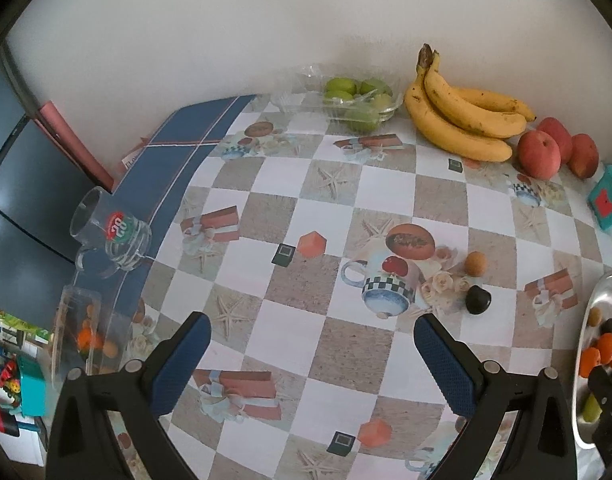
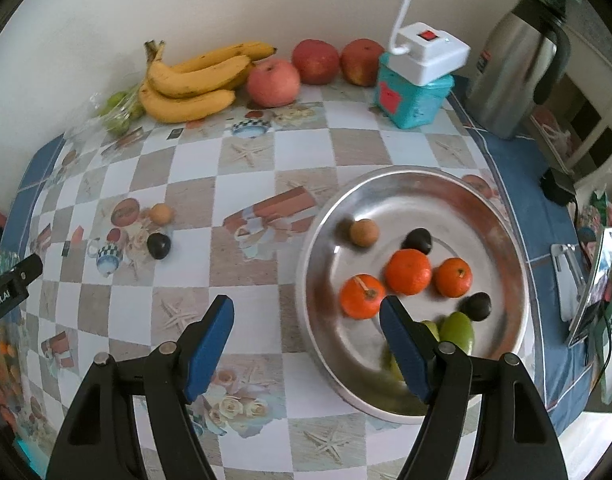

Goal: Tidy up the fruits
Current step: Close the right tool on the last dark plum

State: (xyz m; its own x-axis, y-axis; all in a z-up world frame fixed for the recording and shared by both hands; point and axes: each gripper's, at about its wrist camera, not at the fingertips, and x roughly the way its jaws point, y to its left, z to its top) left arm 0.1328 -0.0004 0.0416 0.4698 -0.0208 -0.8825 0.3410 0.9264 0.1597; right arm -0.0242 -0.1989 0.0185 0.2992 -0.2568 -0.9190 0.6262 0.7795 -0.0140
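Both wrist cams look steeply down over the counter (image 1: 346, 208), close, wall at the top. Left view sits left of the right view. Shared: bananas (image 1: 458, 120) (image 2: 190, 80), apples (image 1: 540, 154) (image 2: 273, 82), plate (image 1: 602, 304) (image 2: 410, 184), two small fruits mid-counter.

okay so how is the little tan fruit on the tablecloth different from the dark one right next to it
The tan fruit is pale, round and lies nearer the wall; the dark fruit is almost black, a bit larger and less evenly round. Both sit loose on the tablecloth, outside the metal plate, close together though contact is unclear.
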